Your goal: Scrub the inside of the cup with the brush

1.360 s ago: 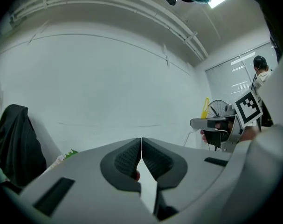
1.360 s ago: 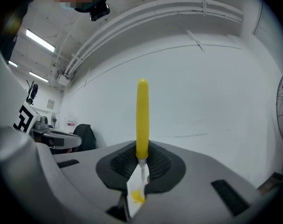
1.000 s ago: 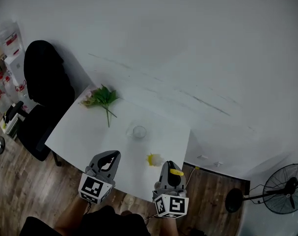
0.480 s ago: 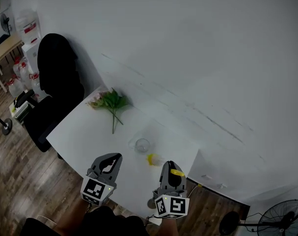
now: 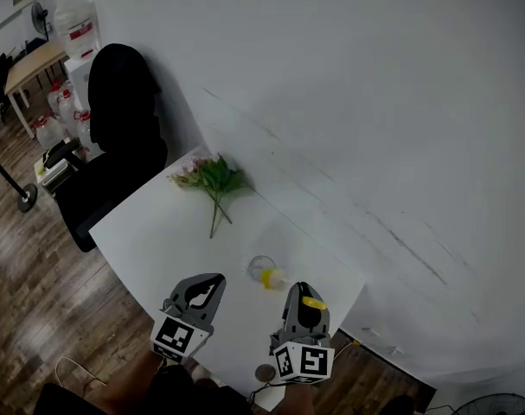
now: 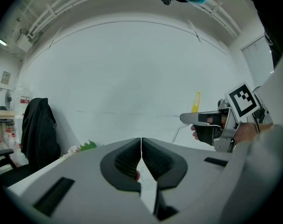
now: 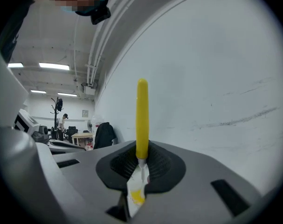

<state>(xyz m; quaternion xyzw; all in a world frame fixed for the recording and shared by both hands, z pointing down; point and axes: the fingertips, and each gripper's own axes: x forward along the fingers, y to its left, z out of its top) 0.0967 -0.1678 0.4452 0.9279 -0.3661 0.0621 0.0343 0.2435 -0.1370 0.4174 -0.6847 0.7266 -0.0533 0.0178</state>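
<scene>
Head view: the cup (image 5: pixel 260 266) stands on the counter (image 5: pixel 158 232), ahead of both grippers and nearer the right gripper (image 5: pixel 298 294). The yellow head of the brush (image 5: pixel 271 278) is just beside its rim.

Left gripper view: the left gripper (image 6: pixel 141 146) is closed, holding nothing.

Right gripper view: the jaws clamp the brush, handle upright.

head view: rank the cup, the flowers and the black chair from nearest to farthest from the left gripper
1. cup: just ahead and right of the left gripper, on the near part of the table.
2. flowers: at the table's far edge, by the wall.
3. black chair: beyond the table's left side.
</scene>
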